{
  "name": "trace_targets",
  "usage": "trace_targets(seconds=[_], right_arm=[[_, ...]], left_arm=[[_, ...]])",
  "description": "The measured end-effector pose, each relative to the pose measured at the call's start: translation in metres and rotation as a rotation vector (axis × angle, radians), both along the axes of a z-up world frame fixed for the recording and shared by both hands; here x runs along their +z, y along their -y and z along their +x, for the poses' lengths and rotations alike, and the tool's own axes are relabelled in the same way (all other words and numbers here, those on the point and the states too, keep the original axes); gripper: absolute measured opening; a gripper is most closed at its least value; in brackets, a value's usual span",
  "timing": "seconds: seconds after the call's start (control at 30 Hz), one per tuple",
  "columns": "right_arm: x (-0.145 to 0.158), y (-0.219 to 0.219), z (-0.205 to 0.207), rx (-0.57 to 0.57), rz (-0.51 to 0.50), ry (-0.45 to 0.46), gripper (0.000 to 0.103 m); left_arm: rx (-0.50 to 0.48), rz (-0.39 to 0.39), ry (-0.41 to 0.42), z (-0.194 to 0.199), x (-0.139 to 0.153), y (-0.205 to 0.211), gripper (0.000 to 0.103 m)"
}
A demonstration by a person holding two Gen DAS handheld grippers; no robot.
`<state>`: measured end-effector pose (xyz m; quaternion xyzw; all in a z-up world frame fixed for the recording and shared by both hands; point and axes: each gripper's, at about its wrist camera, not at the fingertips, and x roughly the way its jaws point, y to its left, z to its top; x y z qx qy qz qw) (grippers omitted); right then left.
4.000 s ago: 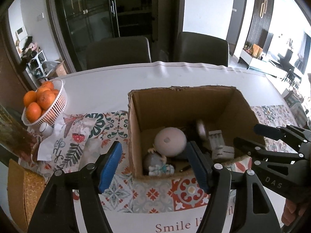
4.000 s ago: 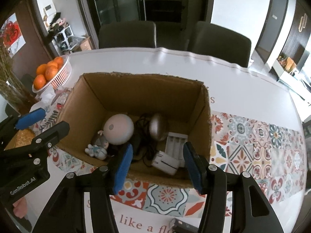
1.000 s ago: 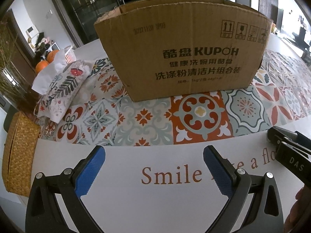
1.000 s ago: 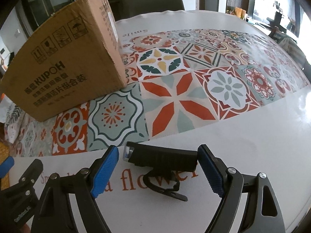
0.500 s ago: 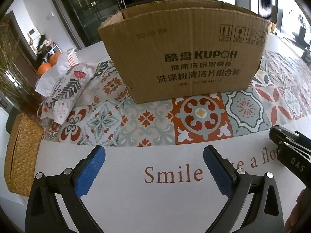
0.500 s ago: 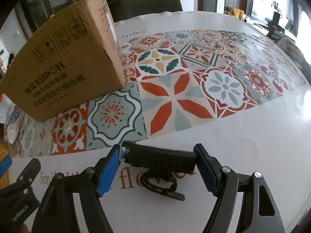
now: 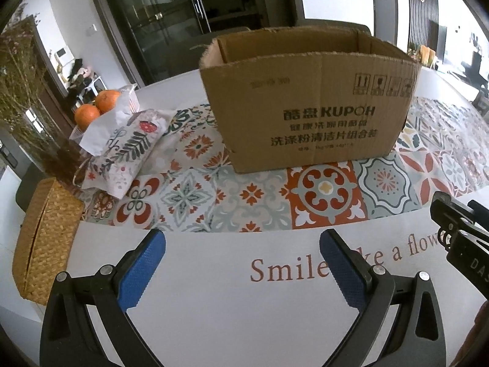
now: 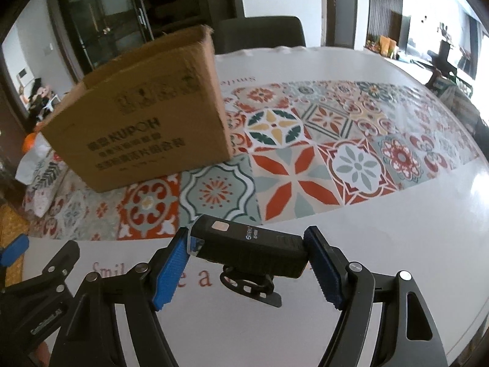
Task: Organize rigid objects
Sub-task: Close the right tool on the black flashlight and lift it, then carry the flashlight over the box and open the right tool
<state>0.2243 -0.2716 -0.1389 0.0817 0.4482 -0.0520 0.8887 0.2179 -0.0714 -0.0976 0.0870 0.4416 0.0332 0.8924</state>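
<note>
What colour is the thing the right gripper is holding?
The bike light is black with a small pinkish button on top, clearest in the right wrist view.

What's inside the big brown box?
Only the bare cardboard inner walls near the top of the cardboard box show. Its tall front wall hides the bottom, so I can't tell what's inside.

A white table [image 7: 214,305] with patterned tile print bears an open brown cardboard box [image 7: 311,107], floral fabric pouch [image 7: 122,153] and woven straw box [image 7: 42,241].
</note>
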Motion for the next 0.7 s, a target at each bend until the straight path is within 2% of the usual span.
trace_targets(seconds=[0.37, 0.7], right_arm=[[0.033, -0.013, -0.008, 0.037, -0.004, 0.078, 0.076], [0.062, -0.027, 0.002, 0.082, -0.028, 0.146, 0.076]], left_arm=[[0.002, -0.009, 0.089, -0.012, 0.036, -0.011, 0.103], [0.007, -0.018, 0.145, -0.001, 0.057, -0.021, 0.103]])
